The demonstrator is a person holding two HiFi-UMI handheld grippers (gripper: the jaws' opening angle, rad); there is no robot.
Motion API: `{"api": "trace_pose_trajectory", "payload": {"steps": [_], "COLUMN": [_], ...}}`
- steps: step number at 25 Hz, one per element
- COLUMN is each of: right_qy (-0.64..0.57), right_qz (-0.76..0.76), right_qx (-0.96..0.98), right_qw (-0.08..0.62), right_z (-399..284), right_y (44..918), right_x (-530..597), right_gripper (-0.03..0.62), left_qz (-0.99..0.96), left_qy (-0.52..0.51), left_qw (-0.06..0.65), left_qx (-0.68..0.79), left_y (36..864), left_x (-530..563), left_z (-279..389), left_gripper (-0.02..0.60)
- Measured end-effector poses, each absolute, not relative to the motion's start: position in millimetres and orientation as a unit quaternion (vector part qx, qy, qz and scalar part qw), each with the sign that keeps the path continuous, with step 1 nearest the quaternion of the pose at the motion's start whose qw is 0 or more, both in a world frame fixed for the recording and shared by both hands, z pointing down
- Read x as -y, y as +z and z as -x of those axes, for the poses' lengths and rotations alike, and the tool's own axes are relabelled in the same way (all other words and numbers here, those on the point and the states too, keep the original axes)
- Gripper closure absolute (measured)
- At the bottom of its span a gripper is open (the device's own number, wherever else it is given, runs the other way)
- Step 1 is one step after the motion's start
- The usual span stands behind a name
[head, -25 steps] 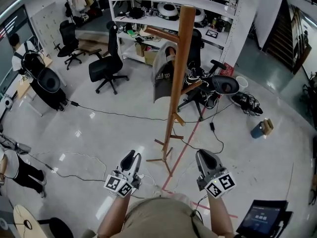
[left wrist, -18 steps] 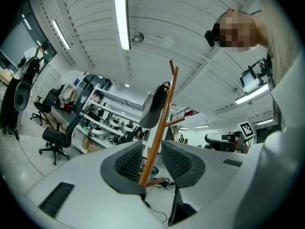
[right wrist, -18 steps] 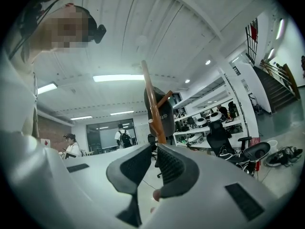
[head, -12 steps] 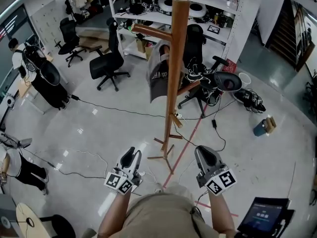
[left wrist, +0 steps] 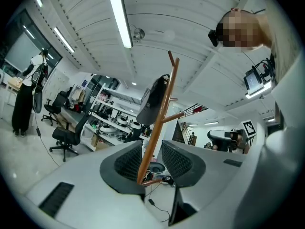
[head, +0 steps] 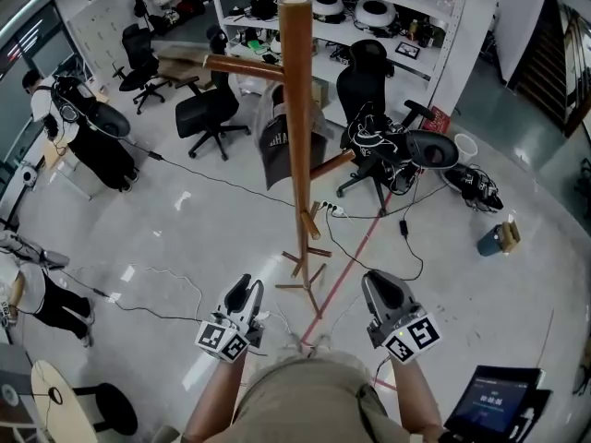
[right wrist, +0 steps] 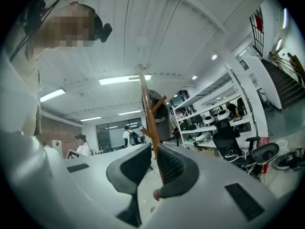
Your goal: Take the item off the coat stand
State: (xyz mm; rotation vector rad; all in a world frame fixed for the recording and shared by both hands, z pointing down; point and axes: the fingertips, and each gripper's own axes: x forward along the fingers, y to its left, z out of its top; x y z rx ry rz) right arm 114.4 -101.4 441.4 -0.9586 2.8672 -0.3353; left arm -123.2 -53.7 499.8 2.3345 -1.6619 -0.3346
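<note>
A wooden coat stand (head: 297,137) rises from the floor ahead of me, its feet (head: 303,284) just beyond both grippers. A dark grey garment with white print (head: 277,150) hangs from a peg on its far side, also visible in the left gripper view (left wrist: 155,99) and the right gripper view (right wrist: 162,116). My left gripper (head: 242,289) (left wrist: 151,151) points level at the pole; its jaws have just been opening and hold nothing. My right gripper (head: 379,284) (right wrist: 153,161) also points level, jaws a narrow gap apart and empty. Both are well short of the garment.
Black office chairs (head: 211,113) (head: 367,90) and a white shelf unit (head: 369,7) stand behind the stand. Cables (head: 222,187) and a red tape line (head: 355,257) cross the floor. A tablet (head: 489,404) is at lower right, a blue bin (head: 489,240) at right, people (head: 55,109) at left.
In the head view the coat stand has shifted left and looms nearer and taller. Both grippers have edged forward together toward its feet. The garment still hangs on its peg.
</note>
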Motion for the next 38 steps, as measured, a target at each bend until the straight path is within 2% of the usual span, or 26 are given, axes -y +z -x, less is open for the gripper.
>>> {"api": "trace_pose_trajectory", "payload": {"steps": [6,11,18,27,33,38], "right_qy": [-0.114,-0.128,-0.111,-0.095,-0.075,-0.069], "right_qz": [0.282,0.275,0.273,0.296,0.294,0.310], "right_qx": [-0.952,-0.952,-0.955,-0.950,-0.953,-0.948], "right_qw": [0.036,0.029,0.033,0.036,0.001,-0.002], "right_z": [-107.2,-122.6,-94.4,-55.5,-25.7,-16.5], "right_y": [484.4,468.5,469.2,445.4,443.6,432.7], "right_x": [72.4,94.7,108.8,129.6,136.3,146.9], "right_gripper": [0.546,0.546,0.546,0.546,0.546,0.546], "left_qz": [-0.799,-0.795,-0.802,-0.829,-0.853,-0.865], "left_qy": [-0.121,-0.111,-0.118,-0.123,-0.129,-0.125], "left_qw": [0.122,0.134,0.129,0.110,0.084,0.063], "left_qx": [0.576,0.582,0.571,0.534,0.499,0.483], "left_y": [536.9,522.8,529.4,489.9,463.2,446.0], "left_x": [26.5,39.3,69.2,123.6,152.9,179.5], "left_z": [122.8,101.5,125.8,152.5,153.0,144.3], "left_gripper": [0.459,0.459,0.459,0.459,0.457,0.454]}}
